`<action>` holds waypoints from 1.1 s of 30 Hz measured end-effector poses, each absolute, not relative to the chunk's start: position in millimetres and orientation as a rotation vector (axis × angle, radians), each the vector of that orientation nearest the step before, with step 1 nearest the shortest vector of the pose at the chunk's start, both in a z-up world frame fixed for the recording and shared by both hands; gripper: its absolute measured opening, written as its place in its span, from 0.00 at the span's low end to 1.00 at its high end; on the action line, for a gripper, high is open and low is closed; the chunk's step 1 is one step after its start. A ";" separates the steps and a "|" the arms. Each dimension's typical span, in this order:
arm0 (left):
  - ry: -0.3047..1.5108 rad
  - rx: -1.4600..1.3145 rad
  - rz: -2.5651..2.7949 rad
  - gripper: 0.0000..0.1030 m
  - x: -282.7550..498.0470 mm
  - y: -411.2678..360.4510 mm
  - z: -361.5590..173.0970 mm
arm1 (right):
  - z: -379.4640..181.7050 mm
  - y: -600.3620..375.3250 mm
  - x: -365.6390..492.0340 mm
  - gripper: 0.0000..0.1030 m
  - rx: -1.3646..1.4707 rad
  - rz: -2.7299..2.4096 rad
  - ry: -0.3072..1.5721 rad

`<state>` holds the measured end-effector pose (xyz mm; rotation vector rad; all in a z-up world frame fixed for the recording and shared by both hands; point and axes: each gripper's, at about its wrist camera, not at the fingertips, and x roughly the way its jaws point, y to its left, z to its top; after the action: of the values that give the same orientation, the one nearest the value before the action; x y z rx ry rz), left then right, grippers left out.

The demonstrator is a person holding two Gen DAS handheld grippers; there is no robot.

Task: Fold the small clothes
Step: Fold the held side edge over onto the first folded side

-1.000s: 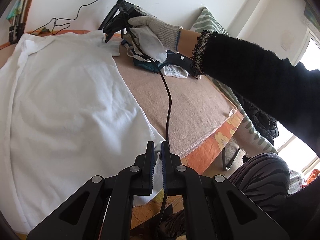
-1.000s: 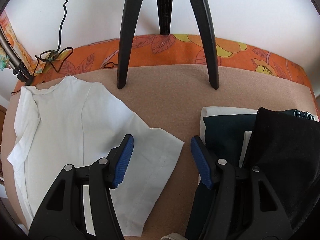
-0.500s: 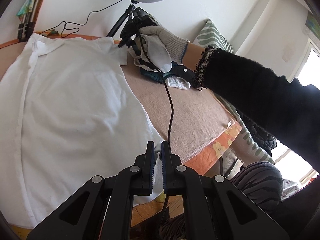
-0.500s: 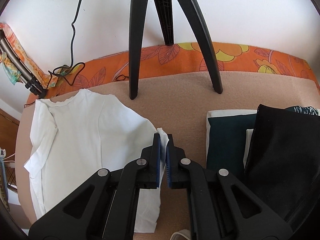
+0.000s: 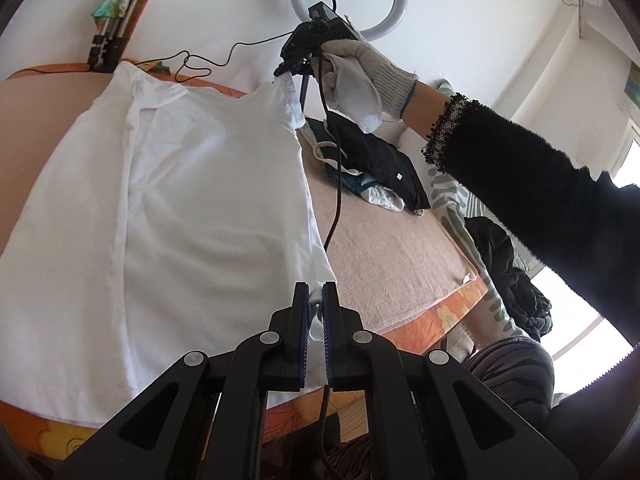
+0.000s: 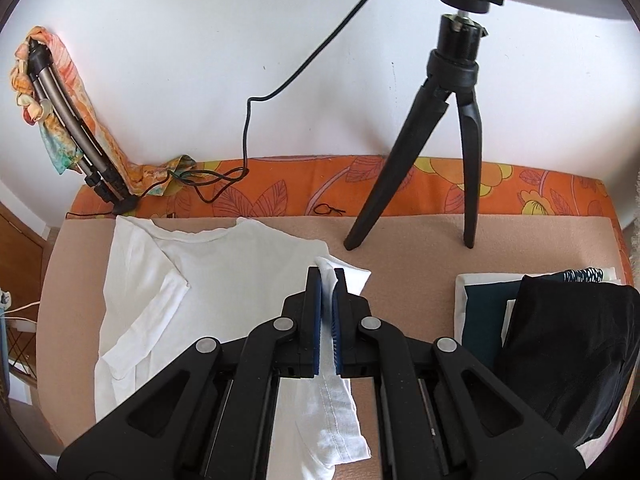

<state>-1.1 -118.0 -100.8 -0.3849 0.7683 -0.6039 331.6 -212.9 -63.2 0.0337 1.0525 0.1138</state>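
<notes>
A white T-shirt (image 5: 180, 208) lies spread on the beige towel (image 5: 392, 248). My left gripper (image 5: 315, 304) is shut on the shirt's near right hem corner and holds it raised. My right gripper (image 6: 328, 280) is shut on the shirt's right sleeve (image 6: 340, 276) and holds that side lifted off the towel. In the left wrist view the right gripper (image 5: 290, 70) shows at the far end, held by a gloved hand (image 5: 360, 76), with the sleeve hanging from it. The rest of the shirt (image 6: 180, 280) lies flat, collar toward the wall.
A stack of folded dark and white clothes (image 6: 552, 328) sits at the right on the towel, also in the left wrist view (image 5: 368, 168). A black tripod (image 6: 436, 136) with a ring light (image 5: 348, 4) stands at the back. A cable (image 5: 336, 184) hangs over the towel.
My right gripper closed on the shirt's right sleeve, then rose. Both grippers have lifted the shirt's right side off the towel. The left gripper stayed shut on the hem corner.
</notes>
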 end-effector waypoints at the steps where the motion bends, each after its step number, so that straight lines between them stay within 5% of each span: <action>1: 0.765 -0.393 -0.597 0.05 -2.4 -114.0 -101.3 | -61.9 -202.8 331.6 0.05 0.017 0.115 1.051; 17: 0.753 -0.465 -0.483 0.05 -15.6 -61.8 -116.6 | -97.2 -40.2 347.0 0.05 -0.192 0.196 1.084; 33: 0.743 -0.382 -0.471 0.03 -32.4 -59.3 -117.4 | -120.6 -7.1 356.9 0.05 -0.129 0.240 1.111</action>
<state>-32.4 -59.3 -117.4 -0.3823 0.7425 -0.4715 356.9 -7.1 -120.6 -0.1288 1.1112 0.2405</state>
